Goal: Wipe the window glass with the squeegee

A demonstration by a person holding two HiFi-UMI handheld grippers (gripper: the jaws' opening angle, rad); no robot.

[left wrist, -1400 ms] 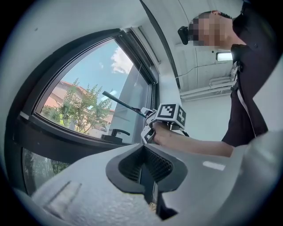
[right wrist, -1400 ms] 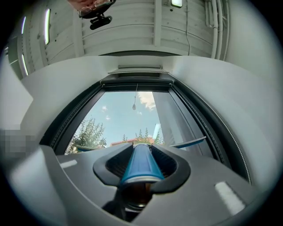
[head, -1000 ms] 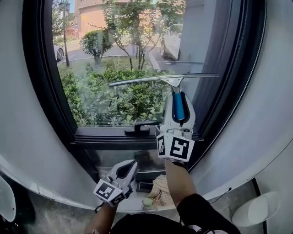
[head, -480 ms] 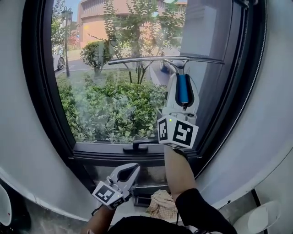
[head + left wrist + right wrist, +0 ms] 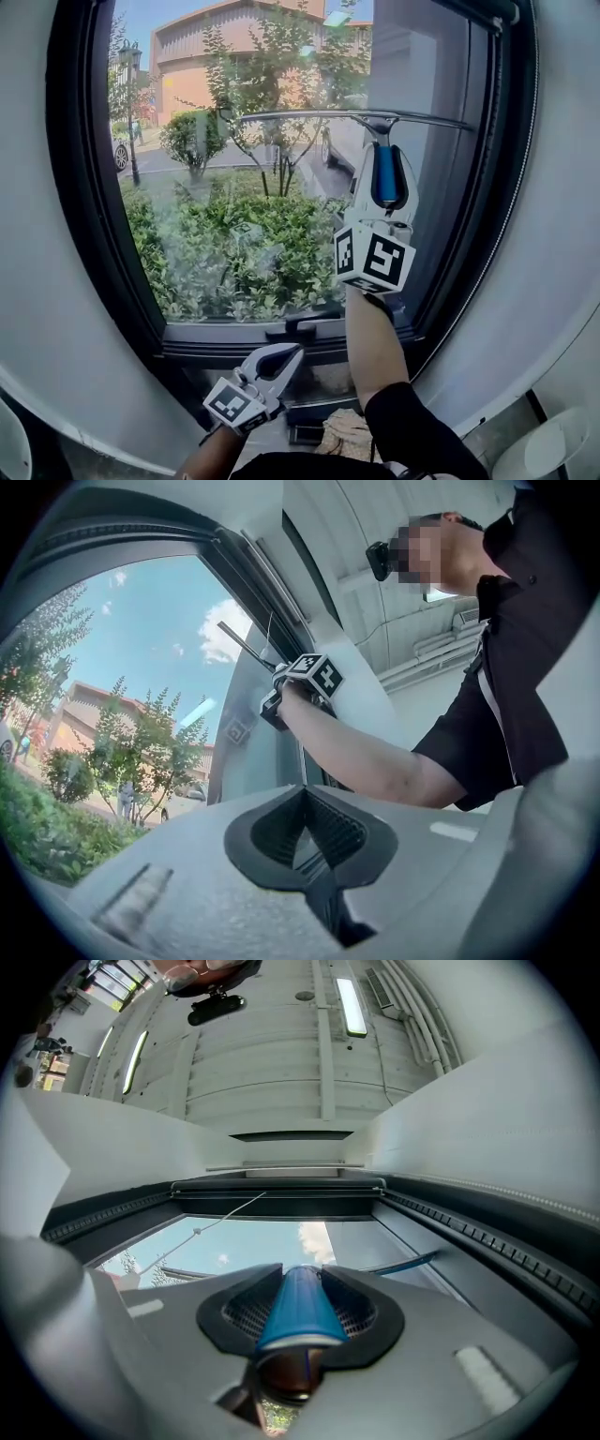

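Glossy blue plastic grip and shiny metal blade on the blue-handled squeegee (image 5: pixel 309 115), smooth clear window glass (image 5: pixel 234 216), matt black window frame (image 5: pixel 80 187), matt pale grey plastic right tongs (image 5: pixel 385 150), crumpled beige cloth (image 5: pixel 349 436)

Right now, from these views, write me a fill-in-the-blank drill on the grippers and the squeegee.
1. The right gripper grips the squeegee by its ____ handle.
2. The blade is in the ____ half of the window glass.
3. The left gripper, down below the sill, is shut and holds ____.

Missing words: blue; upper; nothing.
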